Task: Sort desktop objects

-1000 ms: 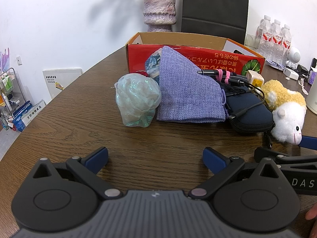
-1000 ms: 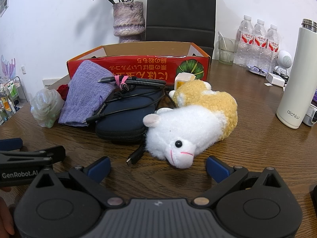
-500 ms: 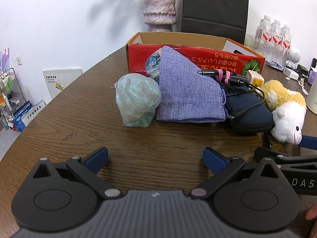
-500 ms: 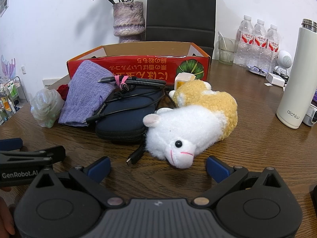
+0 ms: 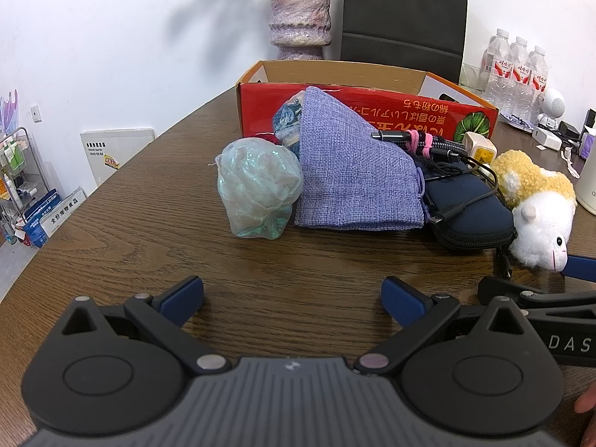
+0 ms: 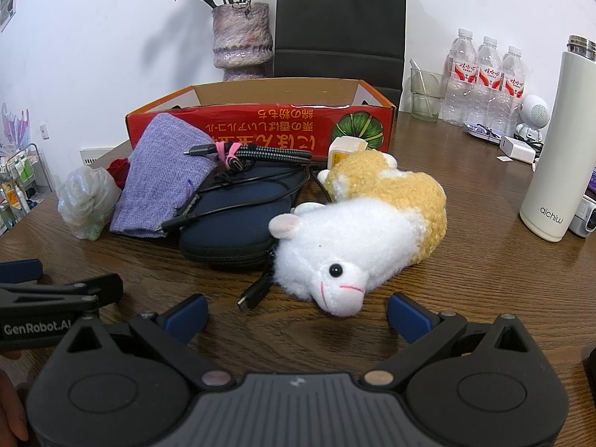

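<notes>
A red cardboard box [image 5: 372,111] [image 6: 260,126] stands open at the back of the wooden table. In front of it lie a crumpled clear plastic bag [image 5: 257,188] [image 6: 87,201], a purple cloth pouch [image 5: 350,171] [image 6: 164,182], a navy zip case [image 5: 473,216] [image 6: 238,223] with black cables [image 6: 260,156] on top, a white charger plug [image 6: 346,147], and a white and yellow plush sheep [image 6: 365,231] [image 5: 536,208]. My left gripper [image 5: 292,296] is open and empty, short of the bag. My right gripper [image 6: 298,313] is open and empty, just before the sheep's snout.
A purple vase [image 6: 242,37] with dried flowers and a black paper bag [image 6: 339,18] stand behind the box. Water bottles [image 6: 488,82], a glass [image 6: 424,93], a small white speaker [image 6: 536,115] and a tall white flask [image 6: 555,149] stand at the right.
</notes>
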Tool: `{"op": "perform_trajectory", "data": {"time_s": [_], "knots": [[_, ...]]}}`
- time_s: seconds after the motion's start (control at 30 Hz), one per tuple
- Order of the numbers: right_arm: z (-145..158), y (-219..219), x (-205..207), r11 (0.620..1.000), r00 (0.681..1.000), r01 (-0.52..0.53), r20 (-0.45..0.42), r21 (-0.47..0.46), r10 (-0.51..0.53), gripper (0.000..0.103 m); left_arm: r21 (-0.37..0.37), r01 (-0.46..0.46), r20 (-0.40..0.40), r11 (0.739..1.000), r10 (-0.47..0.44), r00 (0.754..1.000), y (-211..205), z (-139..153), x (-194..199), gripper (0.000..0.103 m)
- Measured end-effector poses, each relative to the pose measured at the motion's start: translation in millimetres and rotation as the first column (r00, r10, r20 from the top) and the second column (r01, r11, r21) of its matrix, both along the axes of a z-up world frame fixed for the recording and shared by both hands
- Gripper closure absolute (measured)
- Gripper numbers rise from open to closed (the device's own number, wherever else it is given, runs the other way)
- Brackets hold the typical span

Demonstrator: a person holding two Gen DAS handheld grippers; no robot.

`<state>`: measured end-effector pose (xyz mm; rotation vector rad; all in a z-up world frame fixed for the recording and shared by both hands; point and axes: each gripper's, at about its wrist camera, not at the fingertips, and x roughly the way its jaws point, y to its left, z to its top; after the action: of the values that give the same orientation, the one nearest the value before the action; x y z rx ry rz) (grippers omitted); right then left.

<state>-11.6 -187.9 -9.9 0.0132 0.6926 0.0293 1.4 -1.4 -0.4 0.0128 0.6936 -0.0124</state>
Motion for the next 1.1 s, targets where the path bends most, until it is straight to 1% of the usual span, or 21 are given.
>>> {"op": "perform_trajectory", "data": {"time_s": [0.33, 0.43, 0.5, 0.53, 0.6, 0.7, 0.77, 0.83, 0.87, 0.9, 0.93, 0.97, 1.03, 1.07, 1.1], "knots": [[0, 2, -3, 1.000, 1.000, -0.001, 0.000, -0.006, 0.001, 0.000, 0.001, 0.006, 0.003, 1.000, -0.006, 1.000, 0, 0, 0, 0.000], [1, 2, -7, 1.000, 1.000, -0.020, -0.006, -0.007, 0.020, 0.000, -0.008, 0.036, 0.041, 0.999, -0.035, 0.999, 8, 9, -8, 0.000], [4, -2, -9, 1.000, 0.999, -0.030, -0.023, -0.001, 0.030, 0.002, -0.038, 0.037, 0.096, 0.999, -0.033, 0.995, 16, 20, -11, 0.000], [8, -7, -12, 1.000, 1.000, -0.025, -0.016, 0.017, 0.025, 0.003, -0.050, 0.036, 0.119, 0.998, -0.030, 0.992, 21, 25, -10, 0.000], [17, -19, -18, 0.996, 1.000, 0.005, 0.026, 0.087, -0.007, 0.004, -0.054, 0.006, 0.142, 0.999, 0.002, 0.990, 28, 34, 0, 0.000], [32, -39, -15, 0.980, 0.993, 0.067, 0.082, 0.190, -0.084, 0.004, -0.066, -0.035, 0.134, 0.997, 0.043, 0.990, 37, 40, 27, 0.000], [36, -45, -5, 0.974, 0.986, 0.116, 0.099, 0.194, -0.137, 0.004, -0.082, -0.063, 0.092, 0.995, 0.071, 0.993, 41, 40, 47, 0.003], [34, -49, 9, 0.971, 0.980, 0.162, 0.088, 0.178, -0.180, 0.009, -0.124, -0.049, 0.061, 0.991, 0.056, 0.997, 45, 40, 61, 0.004], [32, -51, 15, 0.970, 0.978, 0.176, 0.081, 0.168, -0.191, 0.010, -0.154, -0.045, 0.032, 0.987, 0.050, 0.998, 47, 39, 68, 0.006], [30, -52, 22, 0.972, 0.979, 0.183, 0.062, 0.148, -0.193, 0.010, -0.181, -0.049, 0.006, 0.982, 0.051, 0.999, 51, 39, 72, 0.016], [27, -52, 27, 0.975, 0.981, 0.181, 0.046, 0.132, -0.189, 0.011, -0.196, -0.061, -0.021, 0.979, 0.058, 0.998, 53, 39, 74, 0.029], [25, -53, 28, 0.976, 0.982, 0.174, 0.045, 0.133, -0.182, 0.014, -0.201, -0.061, -0.037, 0.978, 0.054, 0.998, 53, 38, 75, 0.035], [25, -56, 26, 0.977, 0.987, 0.149, 0.046, 0.151, -0.157, 0.026, -0.192, -0.037, -0.040, 0.981, 0.030, 0.999, 52, 37, 72, 0.055], [26, -56, 24, 0.981, 0.989, 0.135, 0.047, 0.142, -0.143, 0.028, -0.185, -0.032, -0.046, 0.982, 0.024, 0.999, 52, 35, 70, 0.058], [28, -56, 22, 0.984, 0.989, 0.130, 0.050, 0.118, -0.137, 0.035, -0.184, -0.029, -0.049, 0.983, 0.020, 0.999, 53, 34, 68, 0.059]]}}
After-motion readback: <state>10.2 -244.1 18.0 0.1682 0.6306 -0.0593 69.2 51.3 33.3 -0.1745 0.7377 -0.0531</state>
